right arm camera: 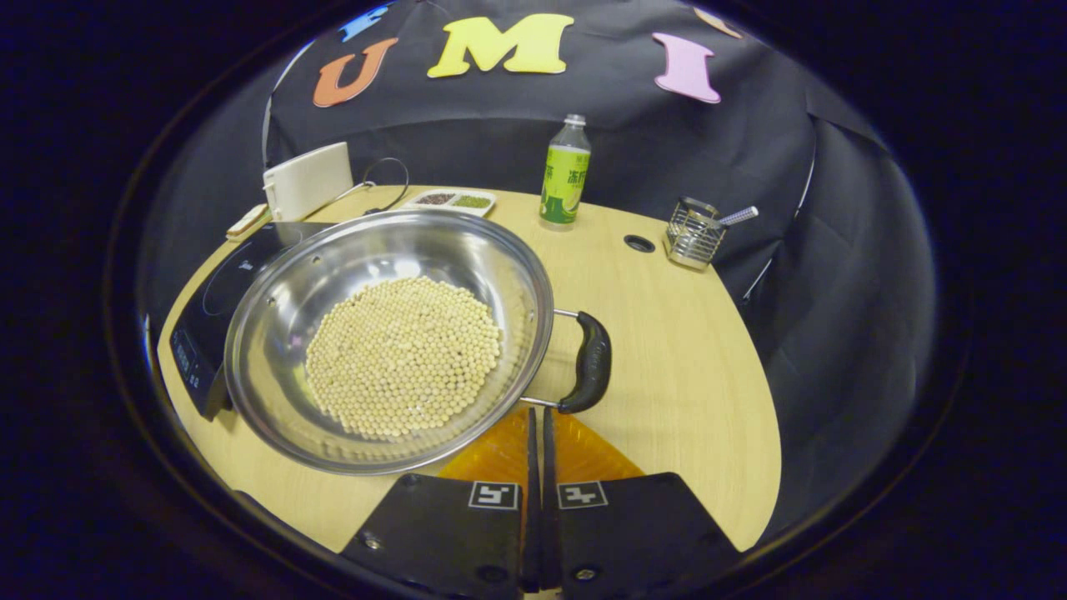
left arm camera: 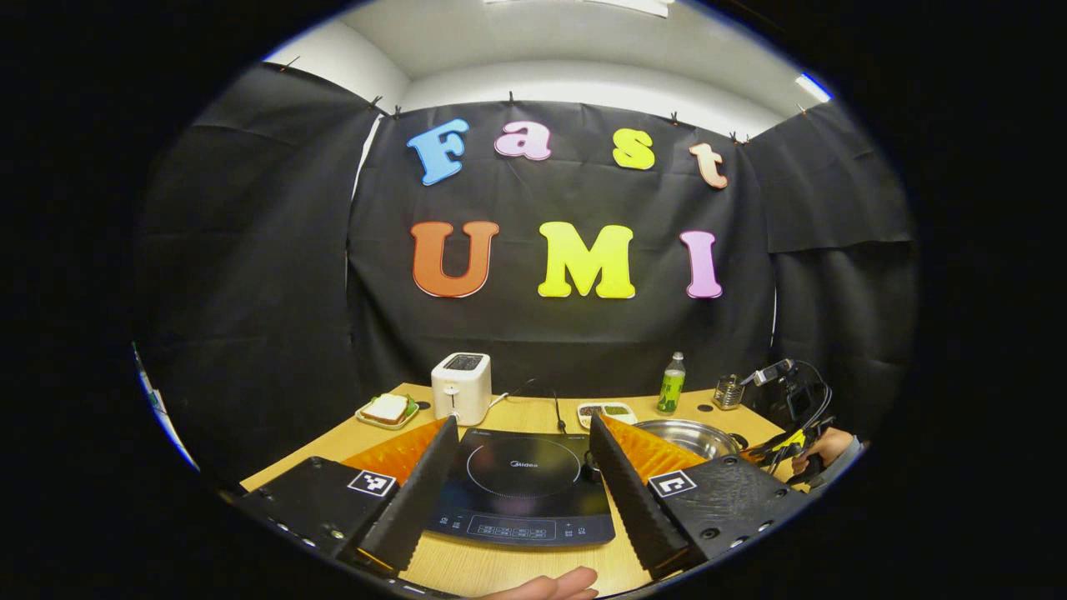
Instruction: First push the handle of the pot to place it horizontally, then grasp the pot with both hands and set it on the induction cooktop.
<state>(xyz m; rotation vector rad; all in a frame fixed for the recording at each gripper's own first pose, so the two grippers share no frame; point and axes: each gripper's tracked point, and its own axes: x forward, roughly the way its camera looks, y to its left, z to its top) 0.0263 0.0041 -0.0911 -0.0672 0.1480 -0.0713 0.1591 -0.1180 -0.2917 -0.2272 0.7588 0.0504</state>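
Observation:
A steel pot (right arm camera: 275, 333) holding pale round beans (right arm camera: 404, 358) sits on the wooden table, right beside the black induction cooktop (right arm camera: 212, 292). Its black side handle (right arm camera: 590, 362) points toward the table's right side. My right gripper (right arm camera: 538, 412) is shut with nothing between its fingers, the tips just below the handle's near end. In the left gripper view, my left gripper (left arm camera: 523, 421) is open and hovers in front of the cooktop (left arm camera: 521, 492), which shows between its fingers. The pot (left arm camera: 688, 435) peeks out behind the right finger.
At the back of the table (right arm camera: 692, 375) stand a white toaster (left arm camera: 461, 386), a sandwich plate (left arm camera: 386, 411), a small dish of grains (right arm camera: 450, 200), a green bottle (right arm camera: 564, 173) and a wire holder (right arm camera: 693, 233). A hand (left arm camera: 825, 450) holds the other gripper at far right.

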